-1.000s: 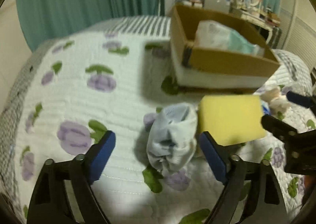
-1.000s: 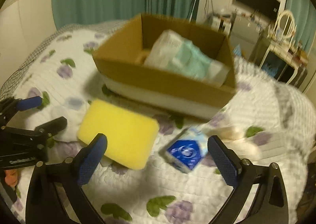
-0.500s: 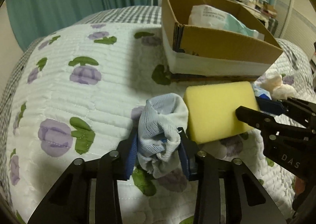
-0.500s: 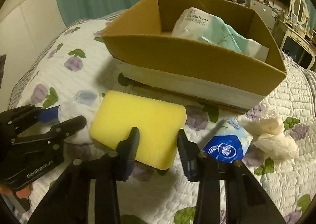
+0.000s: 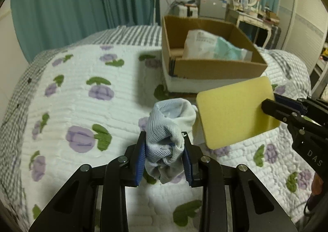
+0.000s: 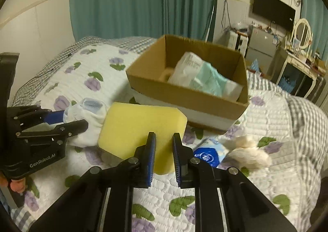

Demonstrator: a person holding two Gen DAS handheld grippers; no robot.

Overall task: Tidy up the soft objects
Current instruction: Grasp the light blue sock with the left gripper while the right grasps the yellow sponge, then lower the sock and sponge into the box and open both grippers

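Clamping: left tongs [image 5: 164, 158] – sock [image 5: 170, 129] | right tongs [image 6: 164, 156] – sponge [image 6: 139, 127] | box [image 6: 184, 92] holds wipes pack [image 6: 203, 78]

1. A cardboard box [image 6: 185, 96] sits on the bed [image 6: 287, 129], behind everything else on it.
2. Inside the box lies a soft pack [image 6: 203, 77], toward its right and rear.
3. Before the box, the sponge [image 6: 139, 125] is clamped in the right gripper [image 6: 164, 157], tilted and raised off the bed.
4. Left of the sponge, just beside it, the mesh sock bundle [image 5: 168, 137] sits between the fingers of the left gripper [image 5: 164, 161].
5. Right of the sponge, a tissue packet [image 6: 207, 155] lies on the bed.
6. Right of that packet lies a fluffy wad [image 6: 249, 153].
7. Curtains [image 6: 143, 0] hang behind the bed.
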